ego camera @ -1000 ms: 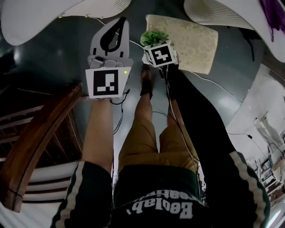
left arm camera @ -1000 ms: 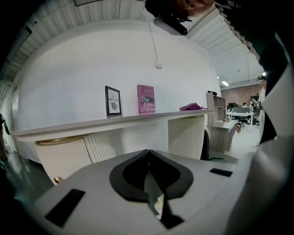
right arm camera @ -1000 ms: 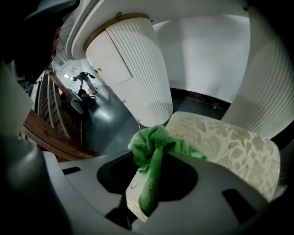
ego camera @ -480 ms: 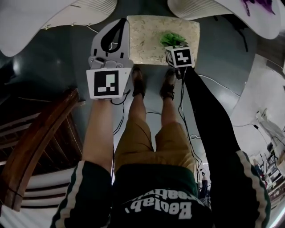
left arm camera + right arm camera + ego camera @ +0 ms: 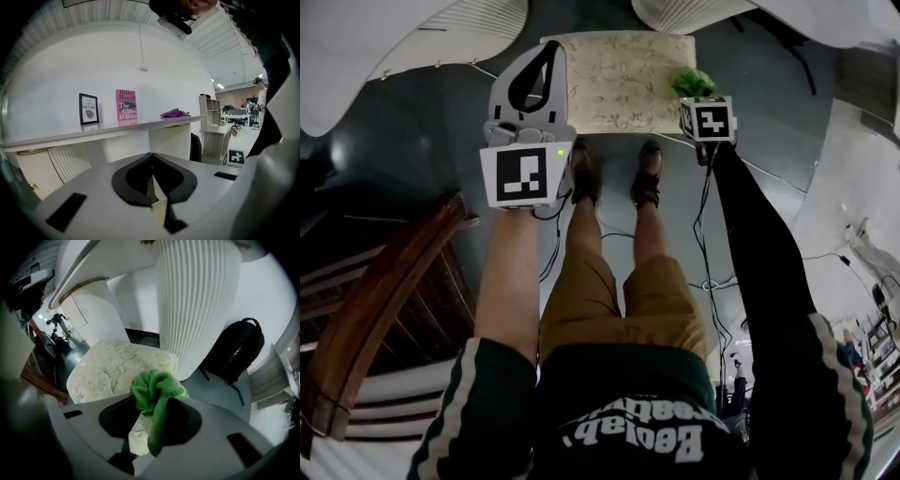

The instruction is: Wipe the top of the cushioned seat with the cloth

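The cushioned seat is a cream square pad with a pale leaf pattern, low on the dark floor ahead of the person's feet. My right gripper is shut on a bunched green cloth at the seat's right edge. In the right gripper view the cloth hangs between the jaws of my right gripper, over the near right corner of the seat. Whether it touches, I cannot tell. My left gripper is held up over the seat's left edge, shut on nothing. Its tips meet.
White ribbed pedestals rise just behind the seat, and a black backpack leans to the right. A curved wooden rail stands at the left. Cables trail on the floor by the person's shoes. A shelf bears a pink book.
My right gripper has carried the green cloth from the seat's left near corner across to its right edge. The left gripper has stayed raised and shut.
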